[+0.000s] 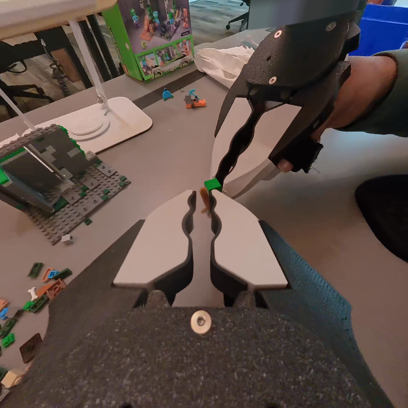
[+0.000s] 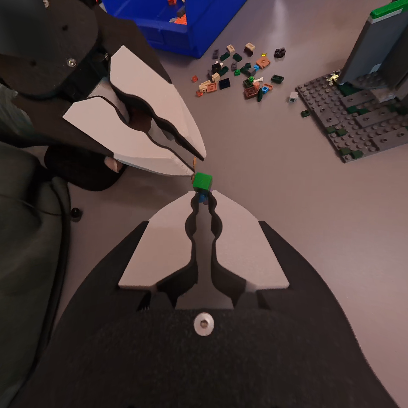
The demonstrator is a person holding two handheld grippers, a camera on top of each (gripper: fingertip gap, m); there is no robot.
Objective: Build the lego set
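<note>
My right gripper [image 2: 202, 195] is shut on a small figure with a green cube head [image 2: 202, 181] and a blue body, and holds it above the grey table. In the left wrist view the same gripper [image 1: 223, 184] comes in from the upper right, with the green head [image 1: 213, 185] at its tips. My left gripper [image 1: 203, 195] is nearly closed on a thin brown toothed piece [image 1: 204, 201], which stands upright between its tips. The brown piece sits right beside the figure's head. In the right wrist view the left gripper [image 2: 199, 164] comes in from the upper left.
A partly built grey structure on a studded baseplate [image 1: 66, 212] [image 2: 364, 132] stands to the side. Loose small bricks [image 1: 37, 293] [image 2: 242, 72] lie on the table. Further back are a blue bin [image 2: 176, 28], the set's box [image 1: 152, 37], a white lamp base [image 1: 99, 123], white paper [image 1: 223, 61] and two small figures [image 1: 194, 101].
</note>
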